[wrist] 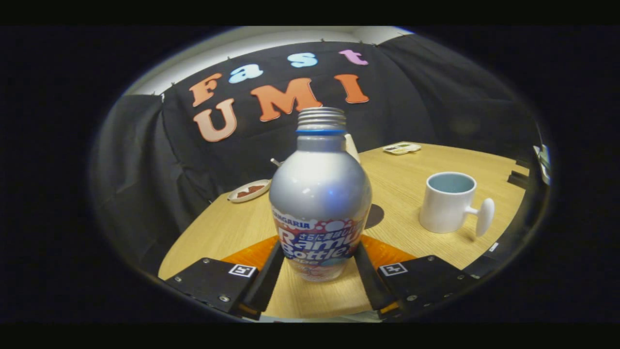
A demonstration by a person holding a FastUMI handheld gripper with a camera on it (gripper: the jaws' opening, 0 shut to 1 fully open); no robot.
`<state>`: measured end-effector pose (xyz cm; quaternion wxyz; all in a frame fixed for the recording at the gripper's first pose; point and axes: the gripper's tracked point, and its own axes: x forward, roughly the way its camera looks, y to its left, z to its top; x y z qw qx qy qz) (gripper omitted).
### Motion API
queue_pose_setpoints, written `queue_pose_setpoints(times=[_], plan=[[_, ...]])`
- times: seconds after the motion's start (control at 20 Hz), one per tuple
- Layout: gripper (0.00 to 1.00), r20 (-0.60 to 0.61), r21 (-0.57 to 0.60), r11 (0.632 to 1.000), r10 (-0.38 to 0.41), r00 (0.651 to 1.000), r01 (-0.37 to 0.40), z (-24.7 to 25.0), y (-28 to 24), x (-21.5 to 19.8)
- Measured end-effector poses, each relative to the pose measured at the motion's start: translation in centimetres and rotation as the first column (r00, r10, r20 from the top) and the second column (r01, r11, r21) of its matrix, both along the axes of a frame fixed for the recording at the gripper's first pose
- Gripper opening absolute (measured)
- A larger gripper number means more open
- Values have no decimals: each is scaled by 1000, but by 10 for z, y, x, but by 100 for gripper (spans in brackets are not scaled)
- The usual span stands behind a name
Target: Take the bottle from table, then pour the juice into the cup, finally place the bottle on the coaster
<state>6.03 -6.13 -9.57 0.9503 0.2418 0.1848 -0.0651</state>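
The gripper (317,264) is clamping both fingers on the lower body of the capless bottle (319,203), which is standing upright between them above the table (411,169). Pouring is remaining: the cup (448,201) is waiting far right. Coaster placement comes afterwards.

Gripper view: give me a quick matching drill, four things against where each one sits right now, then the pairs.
Things:
1. bottle
2. cup
3. small dish
4. gripper

Places:
A. on the table, beyond the fingers and right of the bottle
B. at the table's far left edge, by the black cloth
C. upright between the two fingers, cap off
D. both fingers against the bottle's lower sides

Pairs: 1-C, 2-A, 3-B, 4-D
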Motion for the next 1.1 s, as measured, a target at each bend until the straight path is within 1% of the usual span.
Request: queue_pose_setpoints(times=[0.1,0.2,0.4,0.55,0.75,0.9,1.1], plan=[[77,-2,78,997,-26,1000,26,3,-2,1],[77,3,162,985,-54,999,53,10,-3,5],[77,-12,317,943,-106,994,104,14,-5,11],[77,-28,428,892,-146,989,144,16,-7,17],[77,-62,525,829,-189,980,193,15,-15,24],[77,-87,593,772,-222,971,230,14,-22,32],[77,-113,683,687,-238,965,249,15,-24,42]])
